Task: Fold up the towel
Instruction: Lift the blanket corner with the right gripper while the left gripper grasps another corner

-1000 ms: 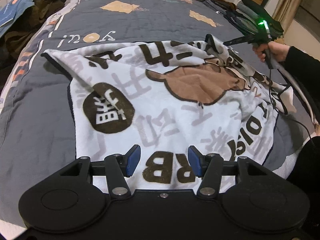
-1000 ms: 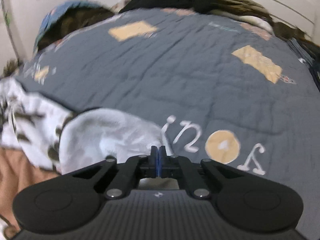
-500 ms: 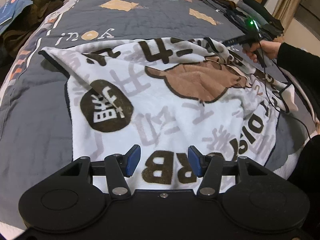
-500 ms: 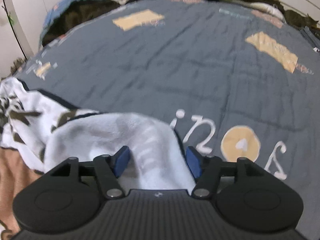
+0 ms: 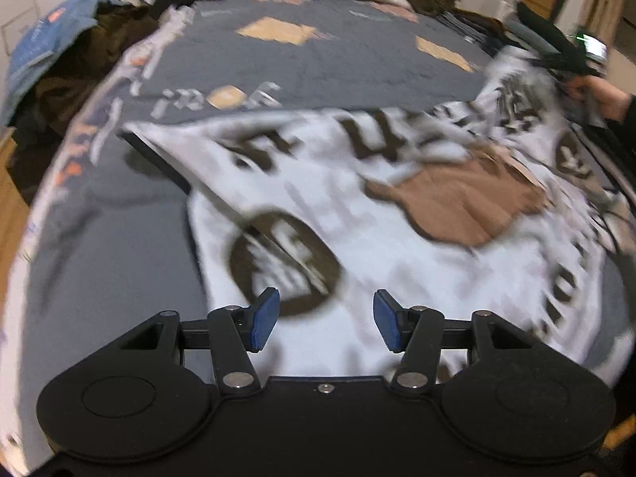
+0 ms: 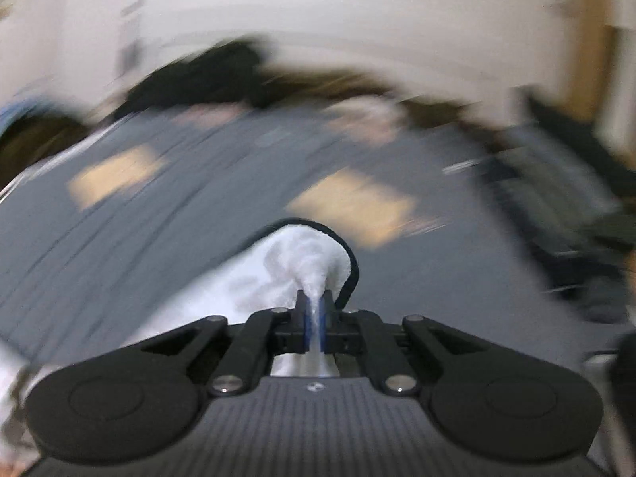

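Towel [image 5: 397, 246] corner pinched in right tongs [image 6: 315, 318], left tongs [image 5: 325, 318] wide above it

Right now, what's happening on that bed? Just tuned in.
A person is folding a printed towel spread on a grey quilt. The right gripper is shut on a dark-edged corner of the towel and holds it raised. The left gripper hangs open above the near part, gripping nothing. Both views are motion-blurred.
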Demonstrator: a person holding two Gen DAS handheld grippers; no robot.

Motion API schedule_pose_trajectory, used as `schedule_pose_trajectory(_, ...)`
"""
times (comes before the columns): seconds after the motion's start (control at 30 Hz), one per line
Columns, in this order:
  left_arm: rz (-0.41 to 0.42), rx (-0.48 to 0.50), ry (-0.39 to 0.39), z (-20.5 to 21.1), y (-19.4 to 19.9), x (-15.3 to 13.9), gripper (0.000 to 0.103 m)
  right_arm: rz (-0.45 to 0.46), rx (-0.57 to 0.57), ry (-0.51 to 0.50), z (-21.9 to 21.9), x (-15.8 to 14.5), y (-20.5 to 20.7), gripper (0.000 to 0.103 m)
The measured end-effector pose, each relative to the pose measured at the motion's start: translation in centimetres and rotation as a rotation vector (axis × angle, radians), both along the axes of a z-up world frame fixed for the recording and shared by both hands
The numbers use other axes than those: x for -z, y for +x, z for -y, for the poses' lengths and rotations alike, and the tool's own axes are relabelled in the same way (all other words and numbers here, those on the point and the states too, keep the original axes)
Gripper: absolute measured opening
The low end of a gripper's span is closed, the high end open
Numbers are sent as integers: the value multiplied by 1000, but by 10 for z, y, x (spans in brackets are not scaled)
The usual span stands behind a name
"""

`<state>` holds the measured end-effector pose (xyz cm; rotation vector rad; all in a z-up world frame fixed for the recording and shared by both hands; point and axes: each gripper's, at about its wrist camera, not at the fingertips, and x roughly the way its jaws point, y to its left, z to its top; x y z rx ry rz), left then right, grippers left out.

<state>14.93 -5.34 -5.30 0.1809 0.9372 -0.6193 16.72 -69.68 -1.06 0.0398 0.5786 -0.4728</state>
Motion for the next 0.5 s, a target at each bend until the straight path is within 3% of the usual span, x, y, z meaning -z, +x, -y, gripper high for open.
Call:
schedule_pose_trajectory(0.1,2,-66,17,-1,55,4,59,46,129,-12,36,-20,-14,4)
schedule_pose_trajectory(0.13,3,-88,22,-1,74,5,65,41,149,-21,43,-22,-18,4)
schedule_pose_trajectory(0.43,-107,-303,15,13,207,56,66,-58,83,-61,41,-4,-21,4)
schedule_pose_trajectory(0.5,-137,-352,11,16,234,69,61,-69,76,-66,38,-2,-14,4)
